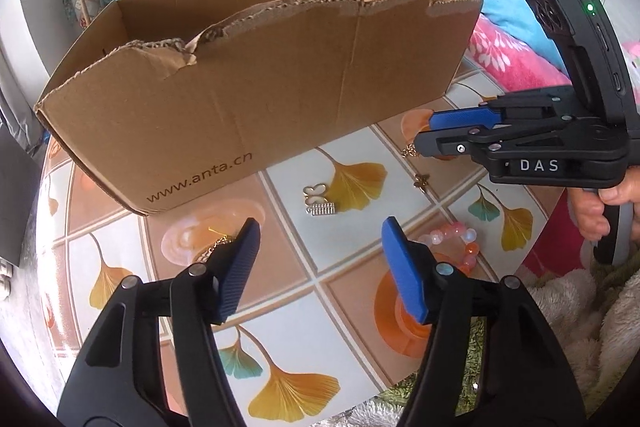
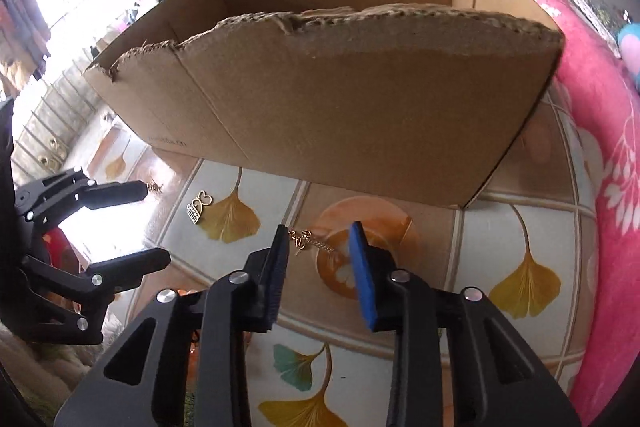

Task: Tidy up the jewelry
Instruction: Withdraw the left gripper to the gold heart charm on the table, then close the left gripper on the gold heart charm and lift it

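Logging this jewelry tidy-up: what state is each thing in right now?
Cardboard box: open-topped, torn rim, upright.
Gold chain: on the table, between the right gripper jaws, not pinched.
Silver charm: lying loose.
Bead bracelet: lying loose.
Left gripper: open, empty.

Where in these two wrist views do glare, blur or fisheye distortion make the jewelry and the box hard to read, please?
Left wrist view: fairly sharp; the cardboard box bows from the fisheye, and glare washes the tablecloth beside the gold chain. Right wrist view: the window blows out the left side, glare whitens the cloth near the left gripper, and the box print is blurred.
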Demonstrator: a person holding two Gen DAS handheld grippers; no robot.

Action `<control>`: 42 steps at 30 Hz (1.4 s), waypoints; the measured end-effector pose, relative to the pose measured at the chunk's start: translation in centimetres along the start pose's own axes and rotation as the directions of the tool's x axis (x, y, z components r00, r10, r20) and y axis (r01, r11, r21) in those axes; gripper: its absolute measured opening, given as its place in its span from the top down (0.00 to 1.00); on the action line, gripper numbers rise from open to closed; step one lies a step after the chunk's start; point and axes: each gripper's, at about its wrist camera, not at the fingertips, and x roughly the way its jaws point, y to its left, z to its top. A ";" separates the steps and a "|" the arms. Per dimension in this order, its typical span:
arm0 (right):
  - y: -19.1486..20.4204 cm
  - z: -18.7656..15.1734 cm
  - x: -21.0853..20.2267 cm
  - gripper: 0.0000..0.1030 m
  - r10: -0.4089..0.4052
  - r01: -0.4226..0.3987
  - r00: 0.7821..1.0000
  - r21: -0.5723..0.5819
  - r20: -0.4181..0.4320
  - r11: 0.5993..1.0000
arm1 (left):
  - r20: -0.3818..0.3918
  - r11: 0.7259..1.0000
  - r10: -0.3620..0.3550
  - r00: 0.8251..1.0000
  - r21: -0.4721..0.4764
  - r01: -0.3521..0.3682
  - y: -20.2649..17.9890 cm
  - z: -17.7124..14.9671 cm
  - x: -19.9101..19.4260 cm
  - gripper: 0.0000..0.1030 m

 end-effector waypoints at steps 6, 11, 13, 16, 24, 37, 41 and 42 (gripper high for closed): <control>0.4 0.1 0.8 0.79 -0.015 0.014 1.000 -0.064 -0.019 0.998 | -0.002 1.000 -0.014 1.000 0.002 0.014 -0.2 0.1 0.3 0.47; 1.2 0.0 0.9 0.94 -0.023 0.021 0.999 -0.110 -0.023 0.994 | 0.004 1.000 -0.023 1.000 -0.003 0.023 -0.2 0.2 0.4 0.52; 1.3 -0.1 0.8 0.95 -0.031 0.028 0.999 -0.124 -0.023 0.992 | 0.005 1.000 -0.025 1.000 -0.002 0.025 -0.1 0.3 0.3 0.54; 1.0 -0.3 0.7 0.96 -0.021 0.019 1.000 -0.097 -0.022 0.995 | 0.005 0.999 -0.038 0.999 -0.003 0.038 -0.1 0.6 0.5 0.55; -1.3 -0.9 0.1 0.96 0.033 -0.032 0.999 0.052 -0.012 0.998 | -0.007 0.999 -0.037 0.999 0.004 0.037 -0.5 1.6 1.6 0.55; -2.2 -1.8 -0.4 0.96 0.051 -0.052 0.999 0.067 0.009 0.996 | -0.075 0.999 0.046 0.996 0.015 -0.045 -1.0 1.7 3.1 0.72; -2.5 -2.0 -0.5 0.96 0.062 -0.063 0.998 0.072 0.015 0.995 | -0.086 0.999 0.048 0.995 0.013 -0.047 -1.2 1.9 3.2 0.78; -2.6 -2.0 -0.6 0.96 0.064 -0.065 0.998 0.074 0.017 0.995 | -0.088 0.999 0.050 0.995 0.016 -0.048 -1.3 1.8 3.2 0.80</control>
